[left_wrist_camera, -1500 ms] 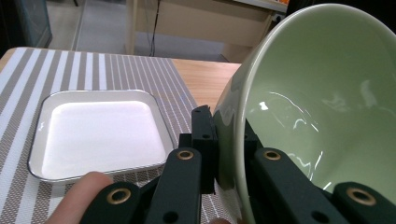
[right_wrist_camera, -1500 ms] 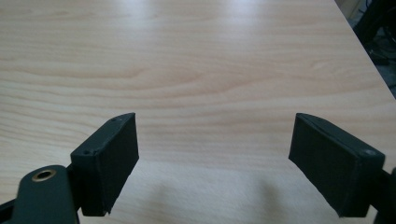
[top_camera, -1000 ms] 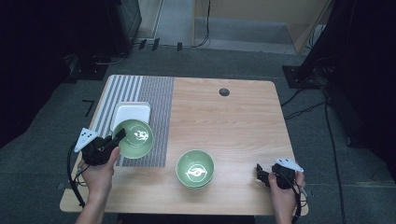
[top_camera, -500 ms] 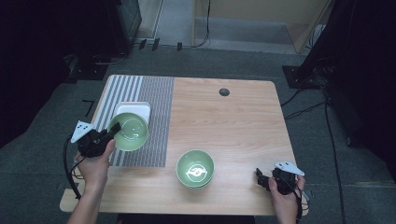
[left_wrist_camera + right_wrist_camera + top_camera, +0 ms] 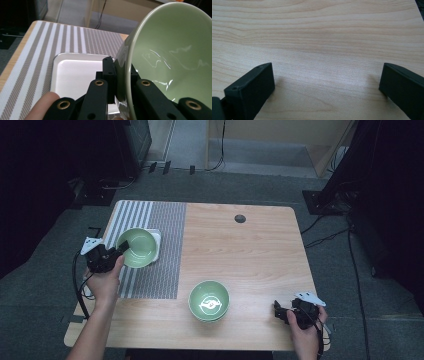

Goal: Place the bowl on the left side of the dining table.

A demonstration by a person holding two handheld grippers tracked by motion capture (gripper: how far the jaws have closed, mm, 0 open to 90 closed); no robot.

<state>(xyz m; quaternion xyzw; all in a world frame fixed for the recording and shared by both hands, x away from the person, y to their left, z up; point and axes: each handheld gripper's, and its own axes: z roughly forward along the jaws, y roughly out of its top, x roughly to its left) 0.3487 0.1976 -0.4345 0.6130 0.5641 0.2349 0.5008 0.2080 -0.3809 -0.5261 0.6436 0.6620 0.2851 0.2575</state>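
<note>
Left tool (image 5: 116,254) pinches the green bowl (image 5: 137,247) by its rim, tilted over the white tray (image 5: 75,72) near the bench's left edge; my right tool (image 5: 281,311), jaws just widened, holds nothing. Such a thin rim grip could slip.

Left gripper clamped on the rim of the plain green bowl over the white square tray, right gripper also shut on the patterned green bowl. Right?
Not quite. The right gripper is open over bare wooden table, as the right gripper view shows. The left gripper is indeed clamped on the plain green bowl's rim over the white square tray.
</note>
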